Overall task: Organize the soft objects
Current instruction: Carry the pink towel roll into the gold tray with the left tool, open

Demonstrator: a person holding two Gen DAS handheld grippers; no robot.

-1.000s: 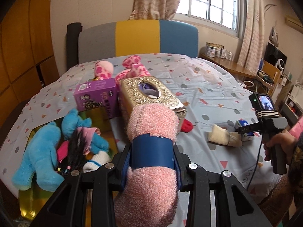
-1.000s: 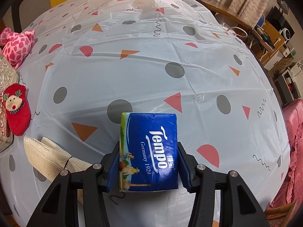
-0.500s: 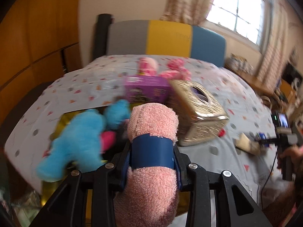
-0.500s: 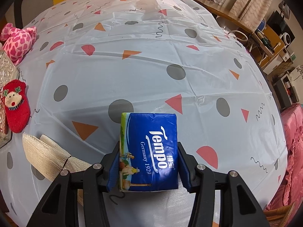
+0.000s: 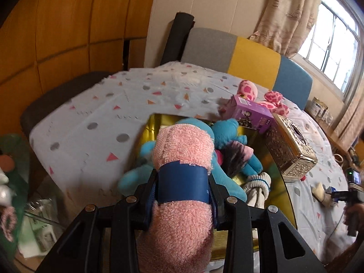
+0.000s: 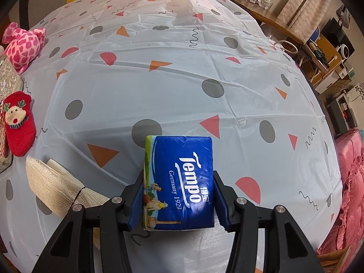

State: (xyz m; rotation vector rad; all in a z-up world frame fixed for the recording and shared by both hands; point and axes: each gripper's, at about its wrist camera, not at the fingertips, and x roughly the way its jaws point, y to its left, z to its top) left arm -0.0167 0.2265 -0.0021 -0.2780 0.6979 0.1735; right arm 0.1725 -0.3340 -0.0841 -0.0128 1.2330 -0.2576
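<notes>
Plush toy [image 5: 224,134] lay in tray [image 5: 151,125] on tabletop [image 5: 102,122]; cardboard box [image 5: 251,113] behind; tissue box [image 5: 291,147] right of tray; reindeer sock [image 6: 19,122] beyond mesh bundle [image 6: 52,186].

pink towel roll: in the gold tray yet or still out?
Out. The pink towel roll is clamped in the left gripper, held above the blue plush in the gold tray, not released.
</notes>
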